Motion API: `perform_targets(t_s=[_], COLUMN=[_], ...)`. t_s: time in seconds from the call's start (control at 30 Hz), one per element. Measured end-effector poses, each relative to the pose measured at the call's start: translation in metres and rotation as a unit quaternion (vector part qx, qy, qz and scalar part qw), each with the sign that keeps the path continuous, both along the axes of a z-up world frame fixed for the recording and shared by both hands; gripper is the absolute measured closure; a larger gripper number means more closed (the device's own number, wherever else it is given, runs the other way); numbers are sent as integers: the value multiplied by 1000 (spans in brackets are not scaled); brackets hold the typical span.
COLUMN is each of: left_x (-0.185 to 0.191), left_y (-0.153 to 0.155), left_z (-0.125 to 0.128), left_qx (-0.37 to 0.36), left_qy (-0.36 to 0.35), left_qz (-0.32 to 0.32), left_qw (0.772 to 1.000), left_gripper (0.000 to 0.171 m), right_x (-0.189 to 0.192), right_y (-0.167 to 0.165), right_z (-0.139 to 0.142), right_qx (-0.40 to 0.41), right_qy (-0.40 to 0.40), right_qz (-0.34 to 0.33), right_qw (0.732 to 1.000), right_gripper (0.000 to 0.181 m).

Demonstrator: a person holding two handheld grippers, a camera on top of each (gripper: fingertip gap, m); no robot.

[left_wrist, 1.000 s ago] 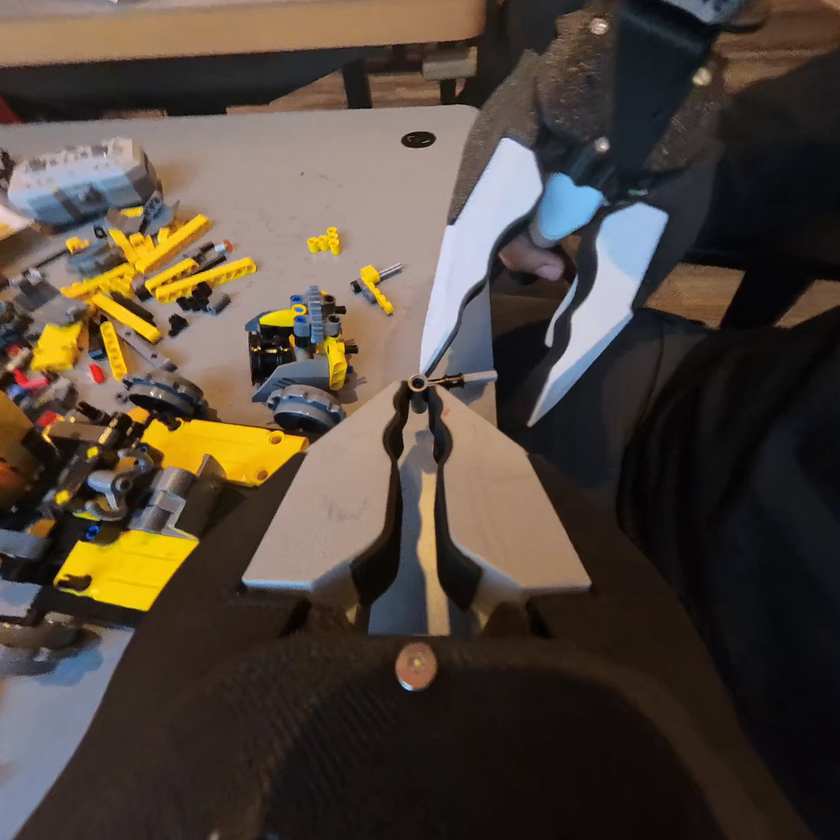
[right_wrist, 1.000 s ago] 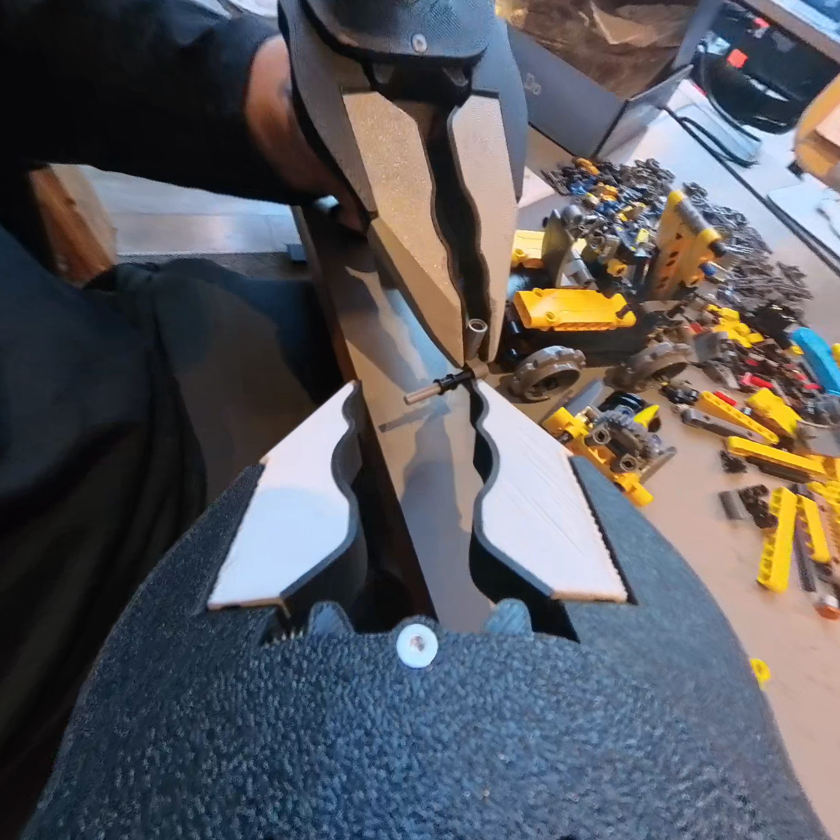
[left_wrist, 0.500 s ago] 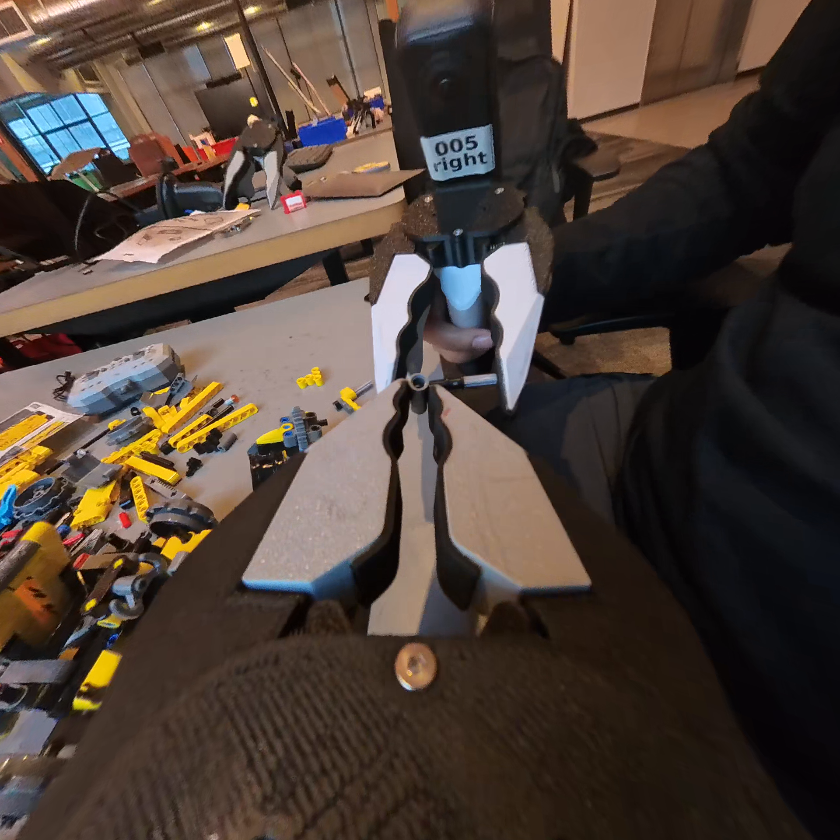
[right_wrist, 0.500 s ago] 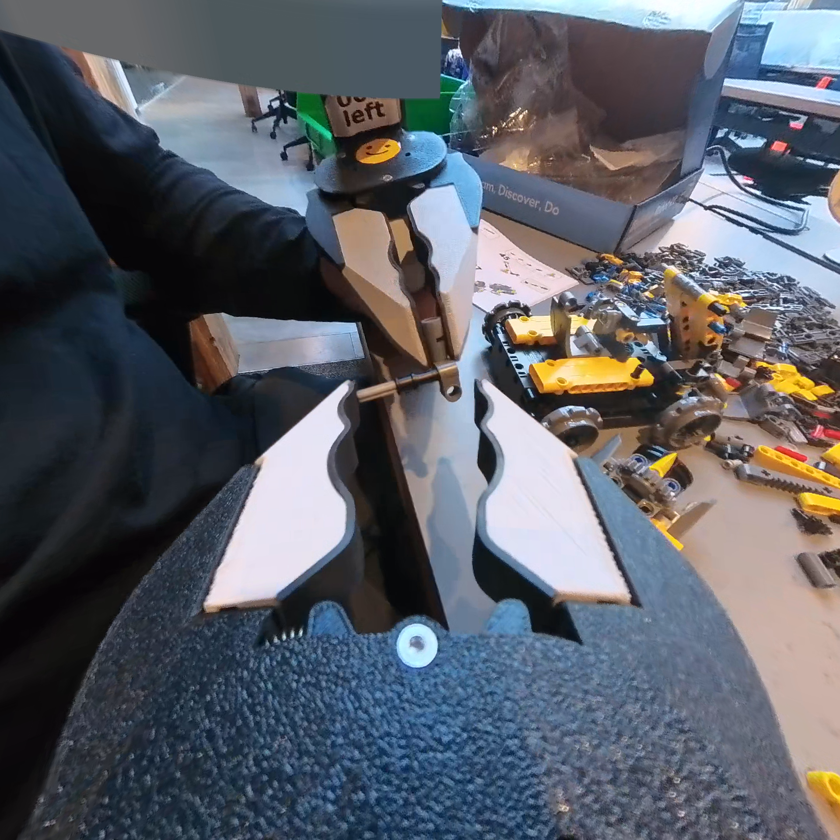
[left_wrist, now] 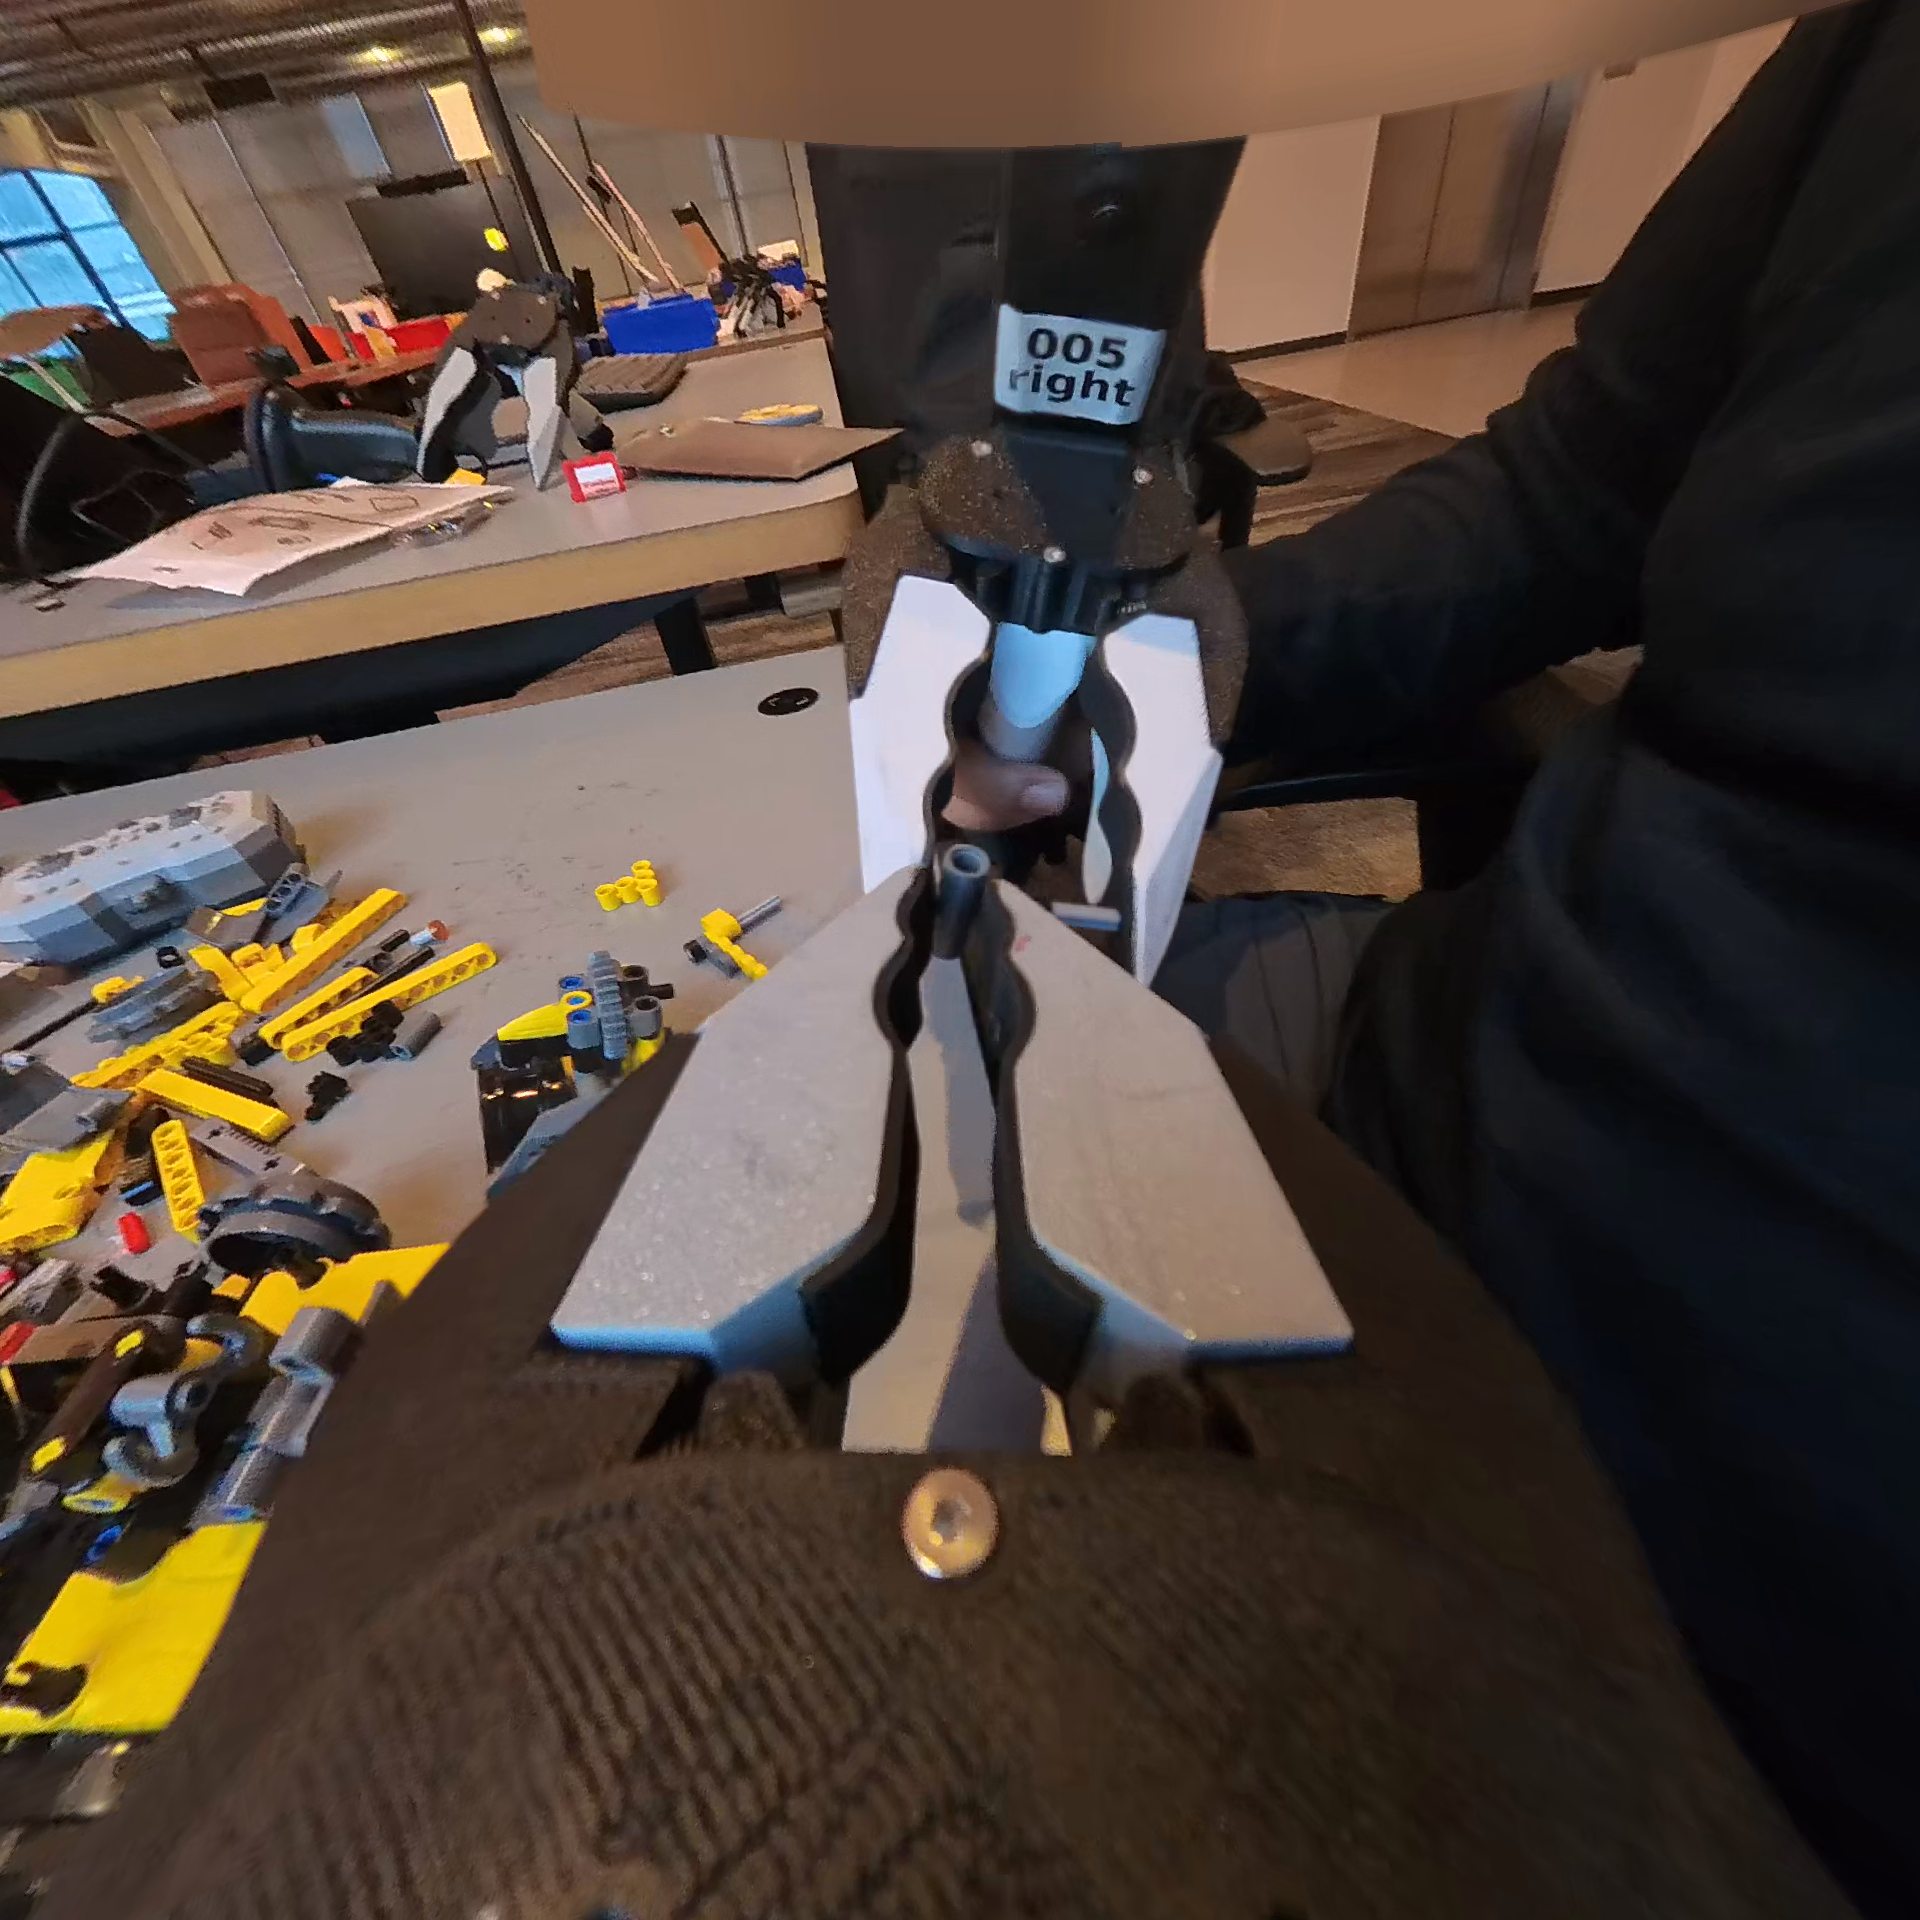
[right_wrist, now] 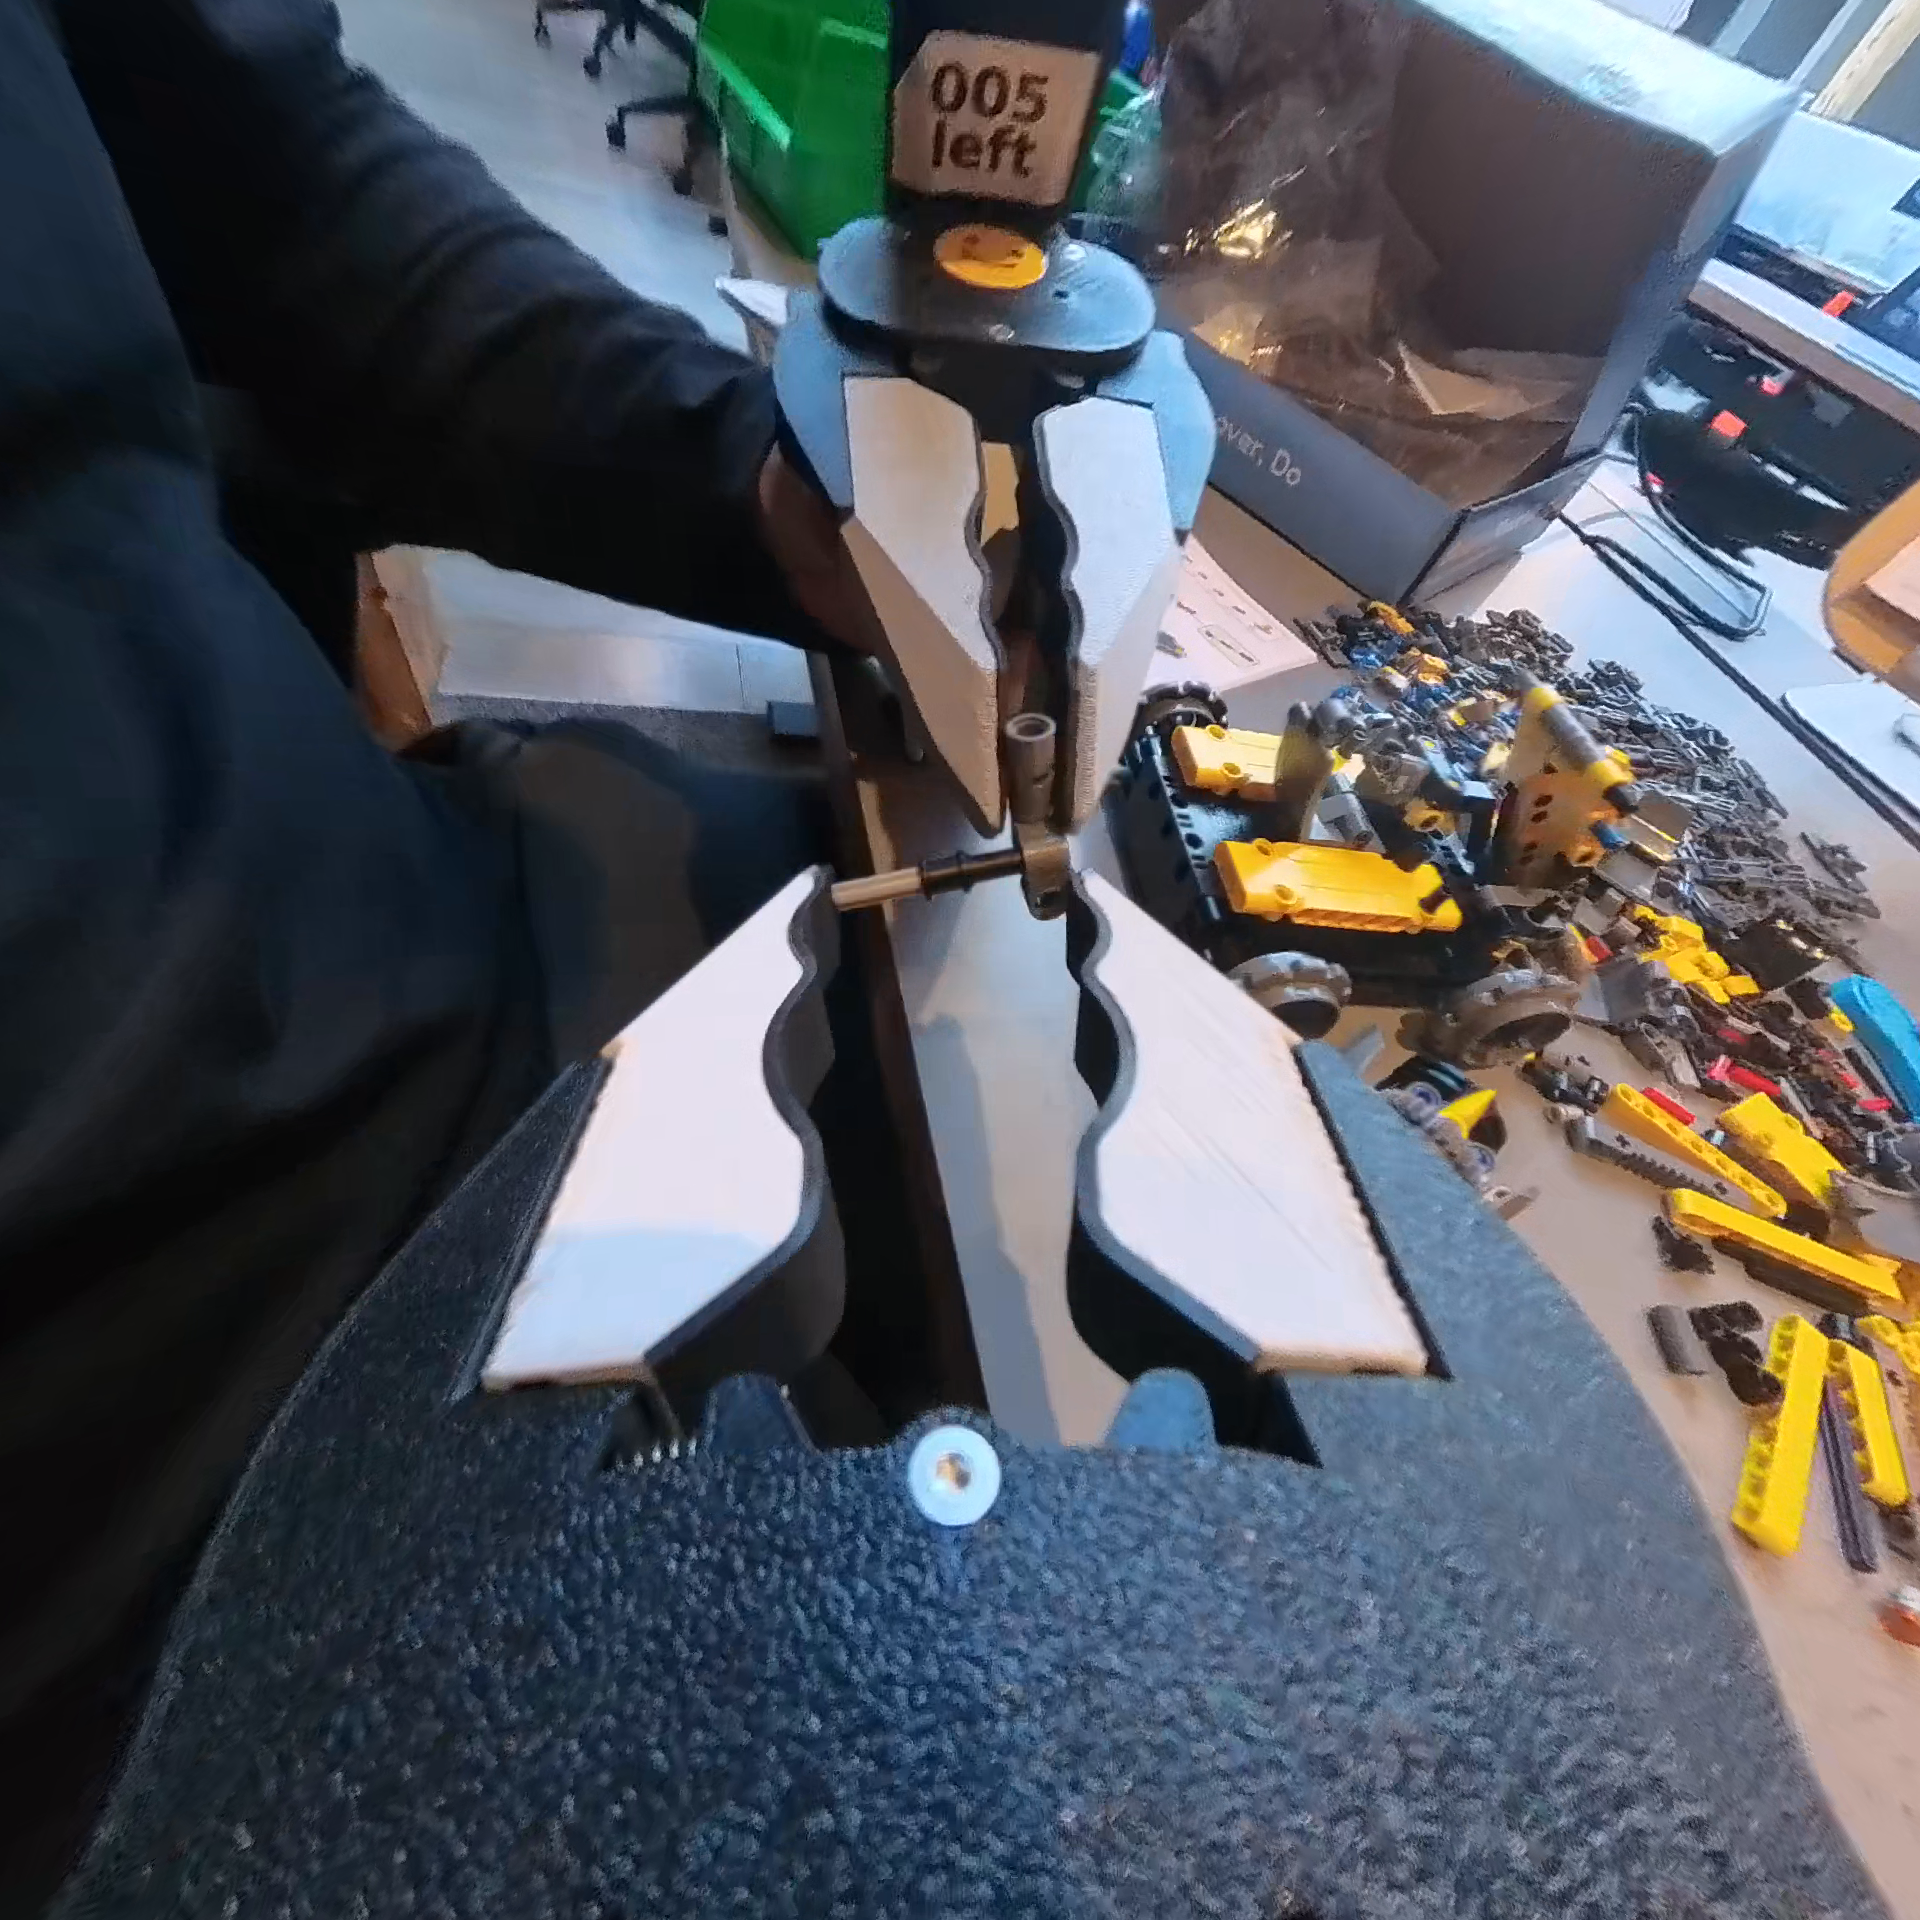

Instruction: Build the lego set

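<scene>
From the left wrist view, the left gripper [left_wrist: 961, 914] has its jaws pinched together on a small grey connector piece [left_wrist: 962, 883], held in the air off the table's [left_wrist: 582, 790] edge. Opposite, the right gripper [left_wrist: 1039, 894] faces it.

From the right wrist view, the right gripper [right_wrist: 945, 894] stands with jaws apart, a thin axle pin [right_wrist: 925, 881] jutting sideways between its tips. The piece looks light, stiff and slick; the pin's free end seems the likeliest hold. Yellow and grey bricks [right_wrist: 1662, 1039] litter the table.
</scene>
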State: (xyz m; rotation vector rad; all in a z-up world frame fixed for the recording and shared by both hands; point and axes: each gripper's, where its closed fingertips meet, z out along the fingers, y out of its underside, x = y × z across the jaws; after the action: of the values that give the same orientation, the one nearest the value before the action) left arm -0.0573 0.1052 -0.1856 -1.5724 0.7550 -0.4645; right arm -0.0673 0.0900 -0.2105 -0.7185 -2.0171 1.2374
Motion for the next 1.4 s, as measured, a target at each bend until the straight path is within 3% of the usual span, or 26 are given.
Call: perform_targets(t_s=[0.4,0.87,1.13,1.4], left_x=[0,-3,-14,-13], left_y=[-4,9,12,17], left_z=[-2,-7,2,-5], left_qx=[-44,-39,-19,-27], left_qy=[-31,-10,-35,-4], left_qz=[-22,21,54,81], left_qw=[998,999,998,996], left_gripper=[164,164,162,164], right_x=[-3,-6,-18,-18], right_y=[0,11,12,14], right_z=[0,-2,4,-2], right_qx=[17,5,14,25], right_qy=[-9,2,9,-6], right_qz=[-13,-46,-77,-100], right_qw=[1000,999,997,995], right_gripper=[150,149,149,149])
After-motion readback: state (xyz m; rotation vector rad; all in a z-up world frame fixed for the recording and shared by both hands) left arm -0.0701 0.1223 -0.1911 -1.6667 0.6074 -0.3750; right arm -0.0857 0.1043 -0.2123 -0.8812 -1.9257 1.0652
